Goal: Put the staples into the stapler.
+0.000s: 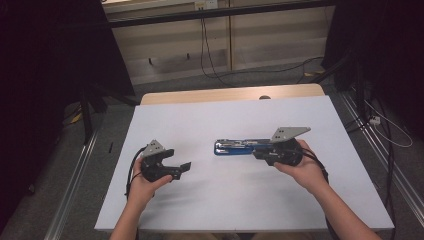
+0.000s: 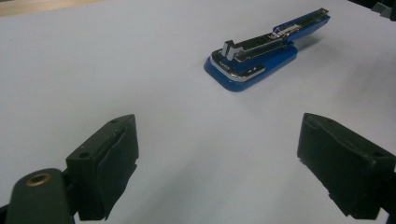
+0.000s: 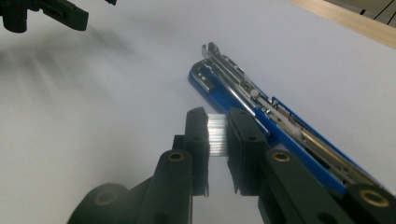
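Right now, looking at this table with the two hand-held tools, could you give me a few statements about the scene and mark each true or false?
1. The blue stapler lies opened up, its metal staple channel exposed. True.
2. The right gripper holds nothing. False: its jaws are closed on a silvery strip of staples.
3. The left gripper has its jaws spread wide with nothing between them. True.
4. The stapler sits between the left gripper's jaws. False: it lies farther off on the white table, apart from them.
5. The table top is covered in red cloth. False: the surface is white.
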{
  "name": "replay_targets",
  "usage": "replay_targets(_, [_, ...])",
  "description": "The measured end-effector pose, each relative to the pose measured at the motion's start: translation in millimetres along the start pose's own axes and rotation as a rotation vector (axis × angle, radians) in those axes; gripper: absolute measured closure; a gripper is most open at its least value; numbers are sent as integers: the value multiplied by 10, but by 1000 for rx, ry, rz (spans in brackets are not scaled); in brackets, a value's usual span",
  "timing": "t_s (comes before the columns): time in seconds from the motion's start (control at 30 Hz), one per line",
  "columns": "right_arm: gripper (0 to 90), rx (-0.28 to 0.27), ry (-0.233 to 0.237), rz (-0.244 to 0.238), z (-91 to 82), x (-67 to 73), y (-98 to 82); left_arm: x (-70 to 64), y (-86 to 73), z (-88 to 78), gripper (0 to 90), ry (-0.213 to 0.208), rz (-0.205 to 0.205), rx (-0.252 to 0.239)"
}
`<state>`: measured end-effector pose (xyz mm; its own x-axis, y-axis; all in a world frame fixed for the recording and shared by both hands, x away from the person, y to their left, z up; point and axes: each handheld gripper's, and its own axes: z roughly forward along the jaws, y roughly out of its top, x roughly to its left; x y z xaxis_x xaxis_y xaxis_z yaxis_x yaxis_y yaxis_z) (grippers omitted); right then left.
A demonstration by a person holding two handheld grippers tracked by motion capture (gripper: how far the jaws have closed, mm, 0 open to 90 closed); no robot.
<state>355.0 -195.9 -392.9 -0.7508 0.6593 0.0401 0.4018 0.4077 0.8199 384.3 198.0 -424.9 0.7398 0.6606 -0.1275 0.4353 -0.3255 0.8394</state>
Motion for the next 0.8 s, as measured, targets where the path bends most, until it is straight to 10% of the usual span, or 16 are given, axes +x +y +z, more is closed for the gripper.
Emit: replay_targets(0.8, [793,-32,116,-59,335,-208,319,-5,-24,-90,128,12,-10,-10])
